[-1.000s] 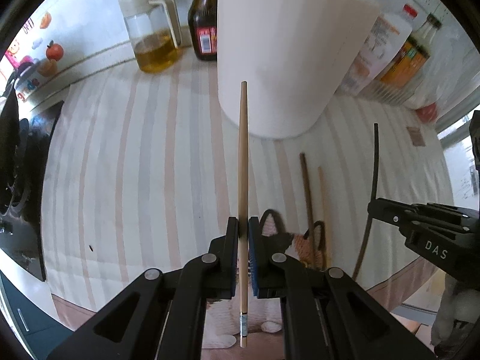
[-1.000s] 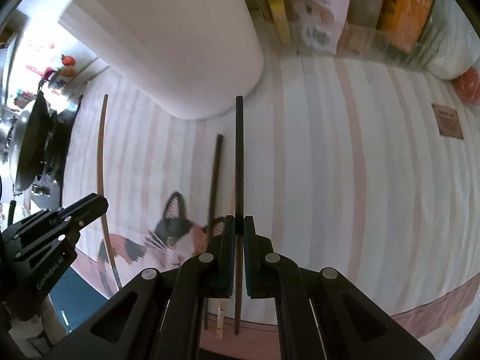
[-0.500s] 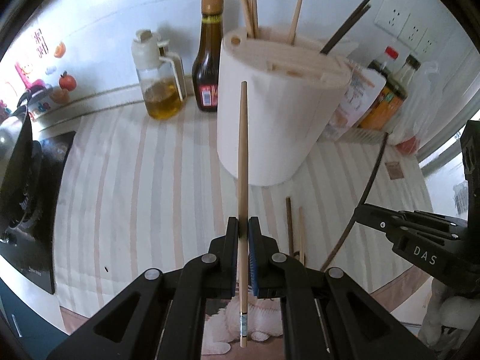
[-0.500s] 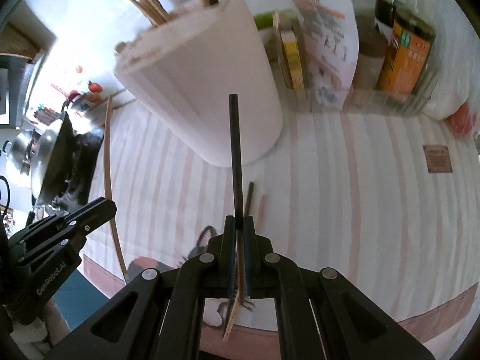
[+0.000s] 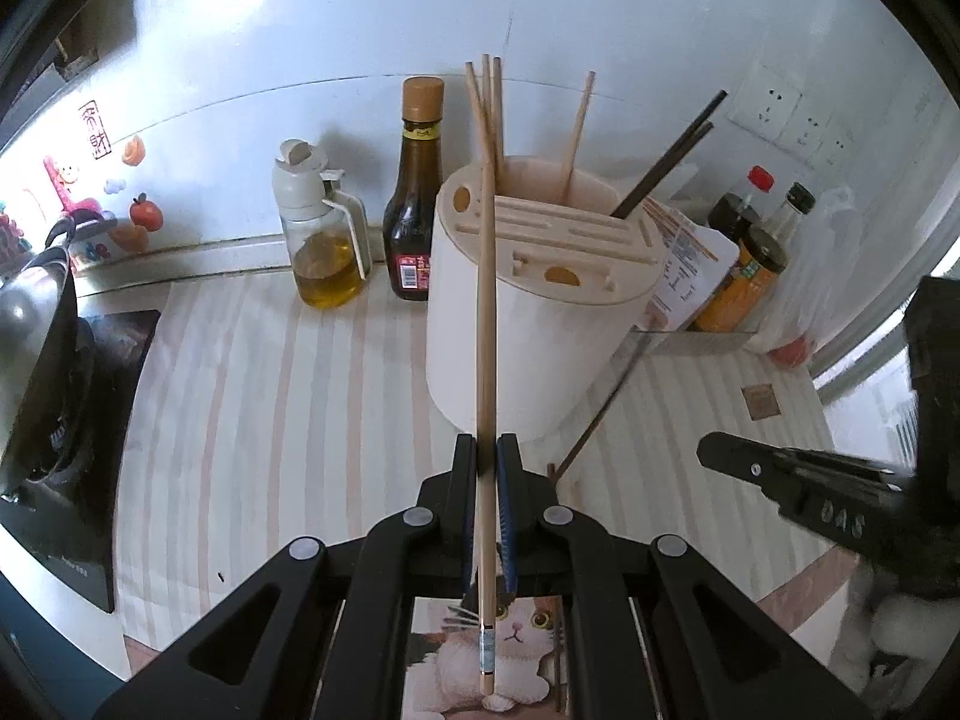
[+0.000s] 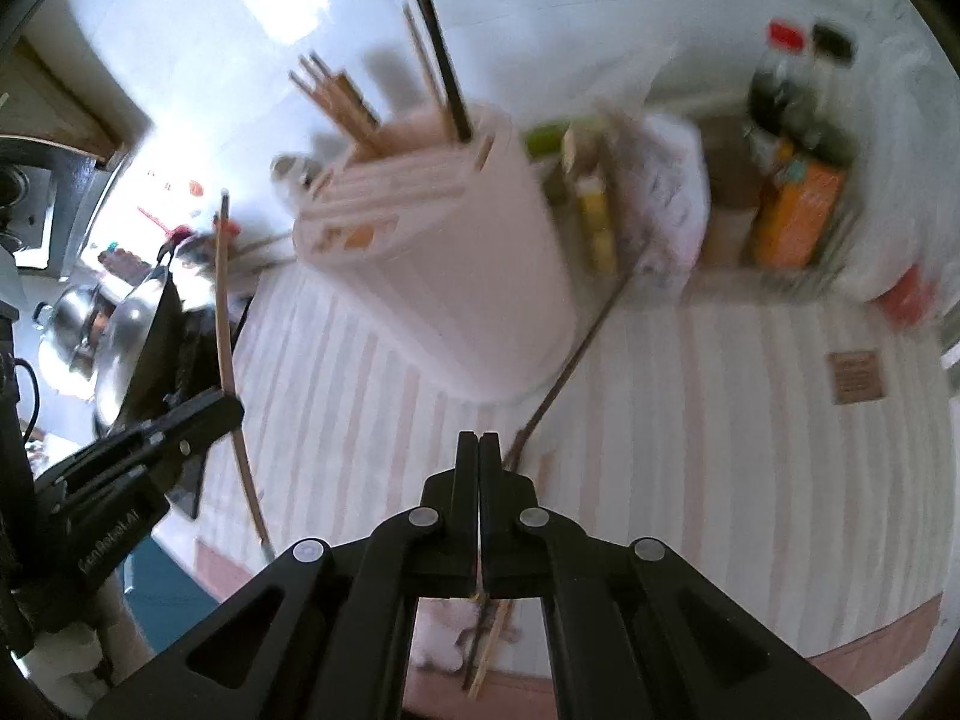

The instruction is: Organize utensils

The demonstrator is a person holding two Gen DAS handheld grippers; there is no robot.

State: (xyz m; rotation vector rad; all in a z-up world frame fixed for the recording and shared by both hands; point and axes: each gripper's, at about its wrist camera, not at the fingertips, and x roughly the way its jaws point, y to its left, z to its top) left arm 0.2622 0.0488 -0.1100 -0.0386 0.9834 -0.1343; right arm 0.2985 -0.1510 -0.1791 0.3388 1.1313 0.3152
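Note:
My left gripper (image 5: 486, 450) is shut on a light wooden chopstick (image 5: 487, 300) that points up in front of the cream utensil holder (image 5: 528, 348). Several wooden chopsticks (image 5: 489, 114) and two dark ones (image 5: 672, 156) stand in the holder's top. My right gripper (image 6: 480, 444) is shut with nothing between its fingers. A blurred dark chopstick (image 6: 558, 384) slants free just right of it, its far end at the holder's (image 6: 456, 276) base. The left gripper (image 6: 231, 405) with its chopstick shows at the left of the right wrist view. More chopsticks (image 6: 480, 660) lie on the mat below.
A striped mat (image 5: 270, 420) with a cat picture covers the counter. An oil jug (image 5: 324, 252) and a dark sauce bottle (image 5: 414, 210) stand left of the holder. Bottles and packets (image 5: 744, 264) crowd the right. A pan and stove (image 5: 36, 360) sit at the far left.
Both grippers have risen, bringing the holder's top into view. The black chopstick has left the right gripper, whose fingers have closed fully. The left still holds the wooden chopstick.

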